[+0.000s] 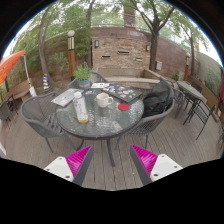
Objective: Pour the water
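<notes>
Outdoors on a wooden deck, the handheld gripper (113, 163) hangs well back from a round glass-topped patio table (100, 120), its two pink-padded fingers (78, 160) spread wide apart and holding nothing. Beyond the fingers, near the middle of the tabletop, stands a pale upright vessel (103, 100), seemingly a mug or small pitcher, with a taller clear container (82, 108), possibly a glass or bottle, just beside it. Which of the two holds the water cannot be told from here. A flat white item (63, 98) lies toward the table's left side, a dark flat item with a red patch (125, 94) toward its right, and metal mesh chairs (40, 118) ring the table. A brick outdoor fireplace (120, 50) rises behind, under trees.

Judging by appearance, the pale vessel is rigid and probably ceramic or plastic: stiff under the pads, breakable if knocked on the glass, and heavier when full. Its smooth wall may be slippery, so a firm pinch across the body at mid-height, or below the rim, looks safest. The clear container seems lighter and easily tipped. The pour has not yet begun; an approach over the near chair comes first.
</notes>
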`<state>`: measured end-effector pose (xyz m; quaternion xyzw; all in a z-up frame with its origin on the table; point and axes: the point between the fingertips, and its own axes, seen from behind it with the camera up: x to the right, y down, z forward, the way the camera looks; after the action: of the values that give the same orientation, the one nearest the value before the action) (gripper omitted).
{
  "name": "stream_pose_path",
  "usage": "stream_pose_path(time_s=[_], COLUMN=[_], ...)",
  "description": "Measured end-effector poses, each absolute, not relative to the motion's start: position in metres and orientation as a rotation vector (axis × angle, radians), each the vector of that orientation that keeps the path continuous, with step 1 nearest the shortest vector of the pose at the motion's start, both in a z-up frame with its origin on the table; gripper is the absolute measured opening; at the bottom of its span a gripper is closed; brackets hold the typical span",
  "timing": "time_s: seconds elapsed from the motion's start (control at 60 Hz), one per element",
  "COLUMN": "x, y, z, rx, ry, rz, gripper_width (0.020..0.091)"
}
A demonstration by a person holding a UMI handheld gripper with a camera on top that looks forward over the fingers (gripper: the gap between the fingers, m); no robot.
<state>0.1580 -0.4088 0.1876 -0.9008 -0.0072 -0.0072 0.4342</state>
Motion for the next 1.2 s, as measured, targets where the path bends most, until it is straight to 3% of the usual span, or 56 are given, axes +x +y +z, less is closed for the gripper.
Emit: stream_pose_path(time_s=[0.45, 0.567, 0.967, 1.033, 1.167, 1.2], x=[0.056, 0.018, -0.037, -0.035, -0.034, -0.035], y=[-0.387, -0.343, -0.112, -0.085, -0.047, -0.040], z=[0.180, 0.164, 0.065, 0.060, 0.079, 0.083], rx=[-2.172, -2.082, -1.887, -1.860, -1.762, -1.734], ry=[0.114, 0.095, -0.056, -0.050, -0.024, -0.019], rz=[-0.014, 0.058, -0.018, -0.043, -0.081, -0.078], gripper_width=[0.0834, 0.0833, 0.0826, 0.0827, 0.0830, 0.0791])
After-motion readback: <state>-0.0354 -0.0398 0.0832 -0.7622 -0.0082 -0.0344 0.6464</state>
